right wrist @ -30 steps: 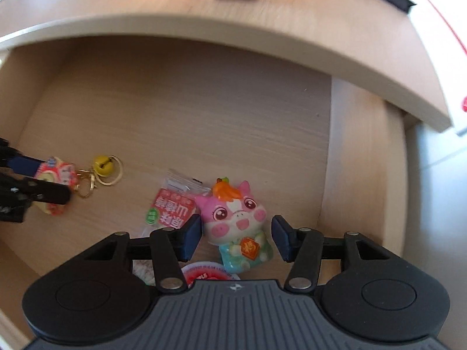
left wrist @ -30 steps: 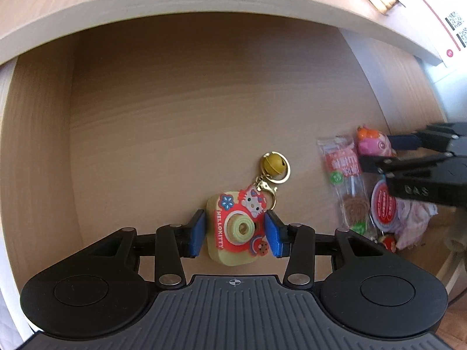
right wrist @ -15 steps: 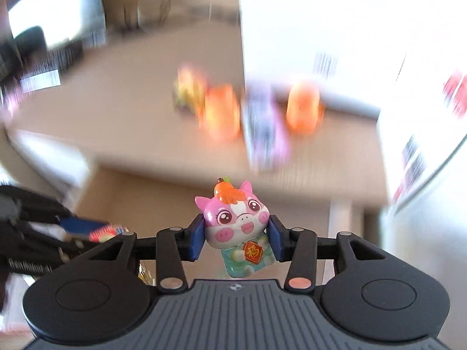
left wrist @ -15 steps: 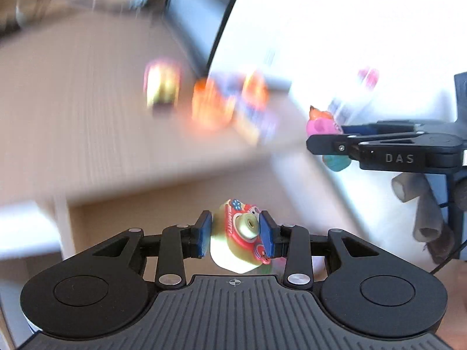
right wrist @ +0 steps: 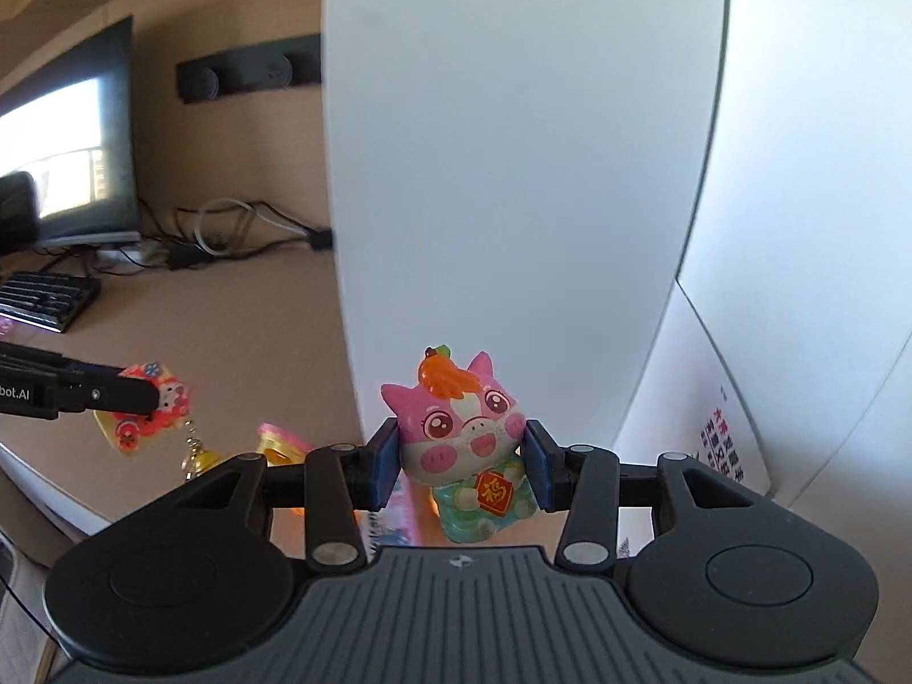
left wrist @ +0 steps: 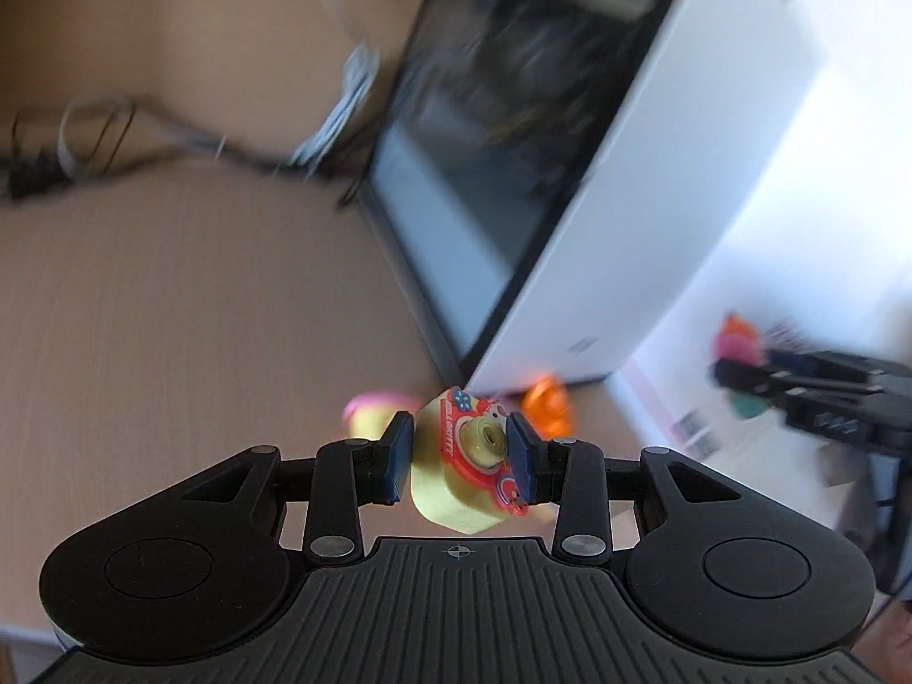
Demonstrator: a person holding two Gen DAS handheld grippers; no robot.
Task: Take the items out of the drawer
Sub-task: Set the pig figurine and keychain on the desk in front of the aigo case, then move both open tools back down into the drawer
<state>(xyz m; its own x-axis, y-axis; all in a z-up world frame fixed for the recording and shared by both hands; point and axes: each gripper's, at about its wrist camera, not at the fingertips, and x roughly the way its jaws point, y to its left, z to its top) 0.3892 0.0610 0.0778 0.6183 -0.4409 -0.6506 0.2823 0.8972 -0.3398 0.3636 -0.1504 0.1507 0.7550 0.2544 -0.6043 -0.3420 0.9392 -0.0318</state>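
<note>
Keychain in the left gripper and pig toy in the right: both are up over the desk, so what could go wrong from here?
1. The keychain sits tilted between the left gripper's pads; it may twist loose.
2. Its bell dangles free and could snag on the toys below.
3. The right gripper pinches only the pig toy's rounded head, which might slip.

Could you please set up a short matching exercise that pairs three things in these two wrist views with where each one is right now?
Things:
1. pig figure
2. camera keychain
3. keyboard

Places:
A. lying on the desk
B. clamped in the left gripper
C. clamped in the right gripper

Pairs: 1-C, 2-B, 3-A
</note>
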